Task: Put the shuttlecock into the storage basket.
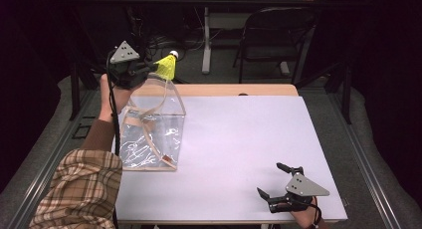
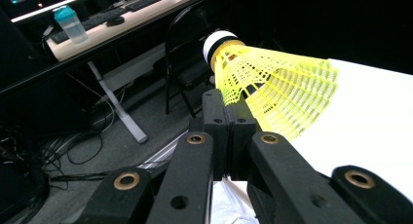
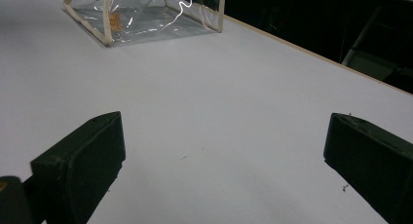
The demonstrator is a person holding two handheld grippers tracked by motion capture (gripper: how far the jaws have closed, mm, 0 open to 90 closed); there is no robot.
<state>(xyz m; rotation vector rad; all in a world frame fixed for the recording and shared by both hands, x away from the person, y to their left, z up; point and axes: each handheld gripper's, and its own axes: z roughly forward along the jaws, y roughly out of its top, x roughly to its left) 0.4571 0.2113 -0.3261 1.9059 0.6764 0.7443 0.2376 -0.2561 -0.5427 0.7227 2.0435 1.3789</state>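
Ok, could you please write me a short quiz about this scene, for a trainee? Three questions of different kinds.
1. True or false: the left gripper is shut on the yellow shuttlecock.
2. Multiple choice: where does the right gripper rest? A) inside the clear plastic bag; B) near the front right corner of the white table; C) on the black chair.
3. Fill in: the shuttlecock's white cork end points ____ from the left gripper.

Key:
1. True; its pads clamp the yellow skirt.
2. B; its jaws stand wide apart with nothing between them.
3. Away.
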